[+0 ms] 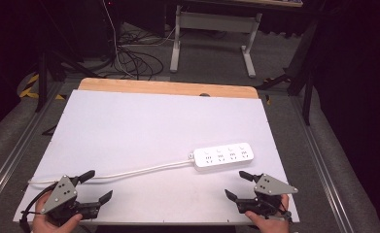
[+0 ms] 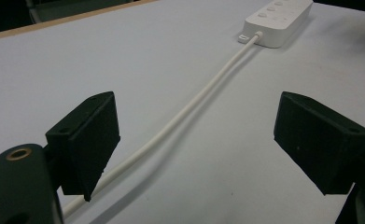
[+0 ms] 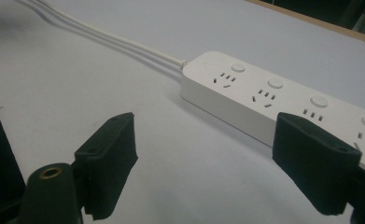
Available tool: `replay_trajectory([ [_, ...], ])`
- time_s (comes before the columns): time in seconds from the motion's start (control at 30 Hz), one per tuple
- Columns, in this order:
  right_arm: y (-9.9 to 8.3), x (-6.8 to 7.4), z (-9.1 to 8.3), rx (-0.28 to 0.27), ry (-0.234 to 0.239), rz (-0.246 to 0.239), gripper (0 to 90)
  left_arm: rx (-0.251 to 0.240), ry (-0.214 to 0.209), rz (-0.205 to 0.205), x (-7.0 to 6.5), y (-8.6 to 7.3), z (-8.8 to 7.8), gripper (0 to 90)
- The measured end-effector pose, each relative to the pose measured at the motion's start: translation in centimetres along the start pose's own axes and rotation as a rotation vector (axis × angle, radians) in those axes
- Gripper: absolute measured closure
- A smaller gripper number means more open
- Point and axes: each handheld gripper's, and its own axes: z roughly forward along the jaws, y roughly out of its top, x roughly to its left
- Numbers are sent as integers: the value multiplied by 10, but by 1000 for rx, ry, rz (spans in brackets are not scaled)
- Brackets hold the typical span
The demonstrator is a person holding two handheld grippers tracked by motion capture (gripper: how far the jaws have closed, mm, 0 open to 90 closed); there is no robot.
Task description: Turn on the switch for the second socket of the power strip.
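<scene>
A white power strip [image 1: 224,156] with several sockets and round buttons lies on the white sheet at the right of the middle. Its white cable [image 1: 129,171] runs left toward the table's near left corner. My left gripper [image 1: 96,186] rests open at the near left; in the left gripper view the cable [image 2: 180,119] passes between the jaws and leads to the power strip [image 2: 276,21]. My right gripper [image 1: 236,185] stands open at the near right, just short of the strip. In the right gripper view the power strip [image 3: 273,100] lies ahead, partly behind the right jaw.
The white sheet [image 1: 144,126] covers a wooden table [image 1: 168,87]. Beyond the far edge are floor cables [image 1: 134,60] and a white desk frame [image 1: 212,29]. Metal rails [image 1: 8,160] run along both sides.
</scene>
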Motion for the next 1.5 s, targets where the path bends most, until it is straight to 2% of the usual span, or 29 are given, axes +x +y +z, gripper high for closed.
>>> replay_trajectory([
  [0.17,0,0,-1,-5,0,-6,225,-2,18,16,0,1,-2,149],
  [0.57,1,1,-1,-3,0,-12,225,7,24,38,-2,3,-3,148],
  [0.67,2,1,-2,-6,2,-8,227,8,24,33,-2,3,-3,148],
  [1.03,3,2,-2,3,18,-48,350,2,42,35,-3,4,-7,159],
  [1.23,10,0,-4,7,24,-37,398,-4,57,28,-3,4,-8,169],
  [1.5,23,-2,-3,32,26,-21,393,0,60,25,-3,4,-8,171],
])
